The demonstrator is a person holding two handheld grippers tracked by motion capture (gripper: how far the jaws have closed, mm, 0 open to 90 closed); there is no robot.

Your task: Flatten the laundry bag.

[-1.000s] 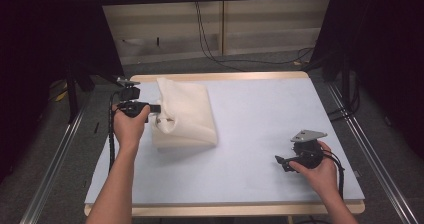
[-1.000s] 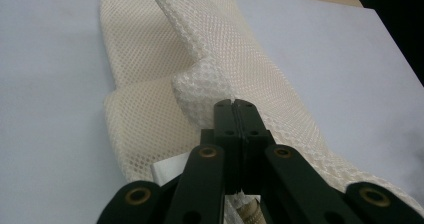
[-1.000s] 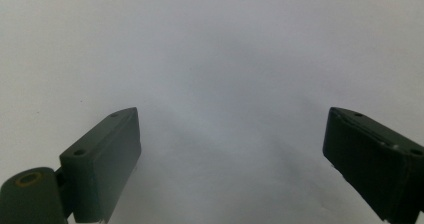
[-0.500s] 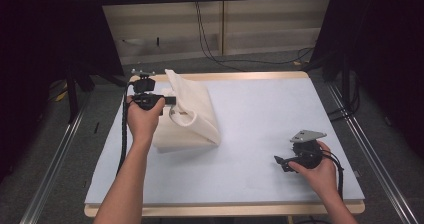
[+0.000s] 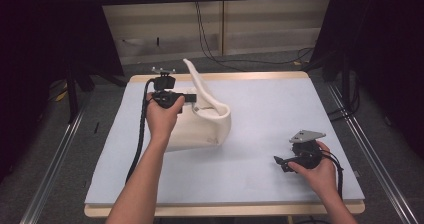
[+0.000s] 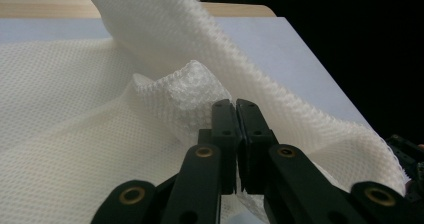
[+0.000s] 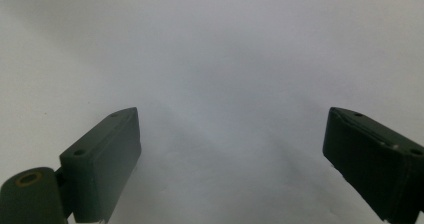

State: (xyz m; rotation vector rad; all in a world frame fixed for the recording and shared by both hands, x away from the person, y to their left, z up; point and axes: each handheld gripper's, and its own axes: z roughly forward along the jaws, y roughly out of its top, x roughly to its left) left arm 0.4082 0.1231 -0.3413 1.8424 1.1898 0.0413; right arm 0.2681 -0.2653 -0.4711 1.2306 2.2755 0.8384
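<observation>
Cream mesh fabric, a soft netted bag or cloth, lies on the left half of the pale grey table top, and the left gripper has it by an edge. From the left gripper's own camera the two black jaws stand pressed together with a pinch of the netting caught just ahead of their tips, so I read that tool as clamped on the fabric. The gripper points level toward the right, and from its tips one flap of the fabric stands upright, curling toward the far edge of the table, while the rest of the fabric slopes down below and nearer the person than the jaws and rests on the table.

Over on the right, the right gripper sits low near the front edge, resting in the hand, its jaws spread wide with nothing between them but bare table surface. It points left, toward the fabric, yet stands well apart from it.

So the fabric's long run goes from the pinched edge back toward the person, and the left hand is plainly the nearer one. I would judge that any spreading or folding turns on the right gripper crossing leftward to take the free near corner.
</observation>
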